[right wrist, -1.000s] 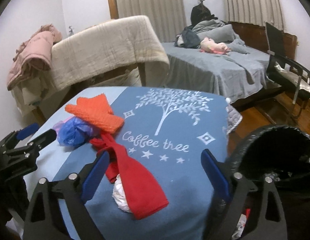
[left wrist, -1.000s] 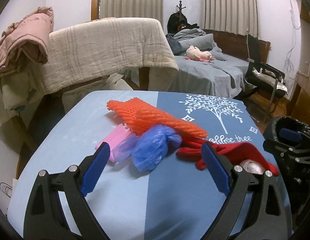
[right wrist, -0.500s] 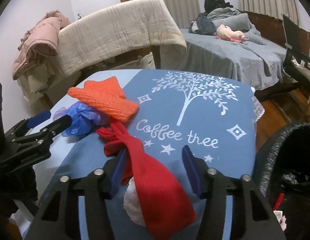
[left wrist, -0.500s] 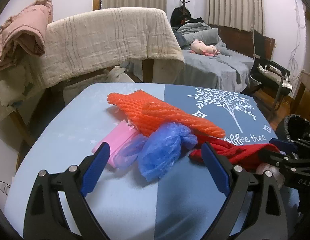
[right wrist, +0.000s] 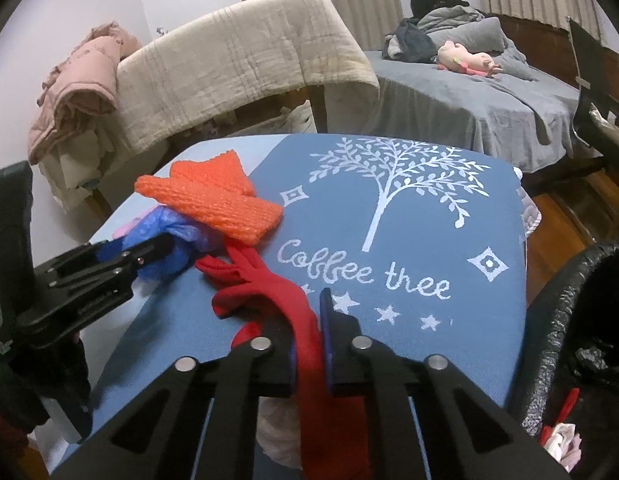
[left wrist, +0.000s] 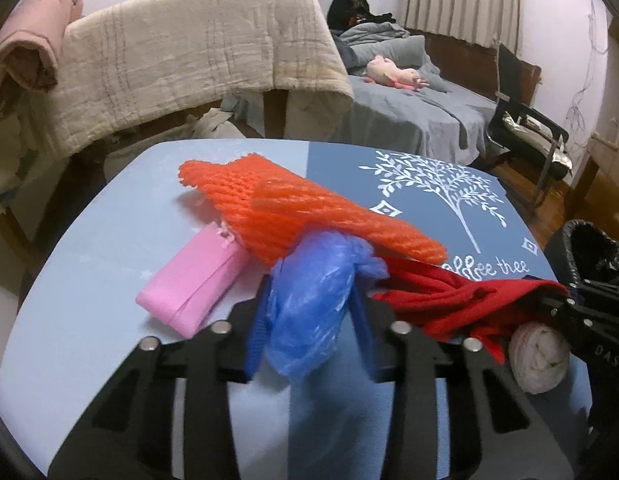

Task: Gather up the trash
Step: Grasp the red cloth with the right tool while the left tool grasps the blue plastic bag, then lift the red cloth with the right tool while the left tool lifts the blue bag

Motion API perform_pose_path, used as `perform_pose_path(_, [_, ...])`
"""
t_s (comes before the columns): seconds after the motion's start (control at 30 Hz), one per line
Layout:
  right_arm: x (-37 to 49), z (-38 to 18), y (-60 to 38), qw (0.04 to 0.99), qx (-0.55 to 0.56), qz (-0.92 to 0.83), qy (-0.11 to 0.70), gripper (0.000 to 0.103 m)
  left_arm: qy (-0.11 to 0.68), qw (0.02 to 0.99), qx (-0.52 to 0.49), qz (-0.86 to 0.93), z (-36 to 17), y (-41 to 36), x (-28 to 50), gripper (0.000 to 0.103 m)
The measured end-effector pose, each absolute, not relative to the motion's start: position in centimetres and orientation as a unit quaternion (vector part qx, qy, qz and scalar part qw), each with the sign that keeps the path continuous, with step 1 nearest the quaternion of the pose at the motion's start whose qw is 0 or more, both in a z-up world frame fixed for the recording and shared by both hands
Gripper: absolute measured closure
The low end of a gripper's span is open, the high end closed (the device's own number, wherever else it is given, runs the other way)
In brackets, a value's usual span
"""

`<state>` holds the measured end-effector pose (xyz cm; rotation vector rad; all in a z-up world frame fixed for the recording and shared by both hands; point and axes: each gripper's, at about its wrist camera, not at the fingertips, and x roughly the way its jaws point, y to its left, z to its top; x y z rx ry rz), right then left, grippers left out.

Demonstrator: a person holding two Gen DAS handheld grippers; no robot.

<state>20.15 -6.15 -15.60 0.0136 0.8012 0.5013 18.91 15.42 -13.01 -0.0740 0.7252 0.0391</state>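
Note:
Trash lies on a blue "Coffee tree" tablecloth [right wrist: 389,240]. My left gripper [left wrist: 309,312] is shut on a crumpled blue plastic bag [left wrist: 313,304]; it also shows in the right wrist view [right wrist: 165,232]. My right gripper [right wrist: 309,320] is shut on a red cloth strip [right wrist: 269,284], seen too in the left wrist view [left wrist: 449,300]. An orange foam net [left wrist: 293,216] lies over both. A pink packet [left wrist: 193,284] lies to the left. A white wad [left wrist: 539,356] sits under the red cloth.
A black-lined trash bin [right wrist: 581,340] stands off the table's right edge with scraps inside. A blanket-draped chair [left wrist: 197,60], a bed [left wrist: 413,112] and a black chair [left wrist: 525,120] stand behind the table.
Both grippers moved forward and closed: the left onto the blue bag, the right onto the red cloth. Both were wide open one second ago.

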Motion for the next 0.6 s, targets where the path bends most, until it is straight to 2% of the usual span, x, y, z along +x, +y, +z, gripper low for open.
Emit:
perform_pose_path(0.03, [20.2, -15.5, -6.2, 0.891, 0.010, 0.241, 0.385, 0.095, 0.353, 0.935, -0.034, 0.017, -12.9, 15.2, 18.9, 0.077])
perform_pose_path(0.13, [20.1, -15.1, -6.3, 0.893, 0.019, 0.241, 0.379, 0.095, 0.346, 0.937, -0.036, 0.018, -12.6, 15.0, 18.5, 0.079])
perform_pose_path(0.6, [19.8, -11.0, -7.6, 0.904, 0.054, 0.251, 0.343, 0.095, 0.301, 0.951, -0.062, 0.018, -8.4, 14.0, 15.2, 0.079])
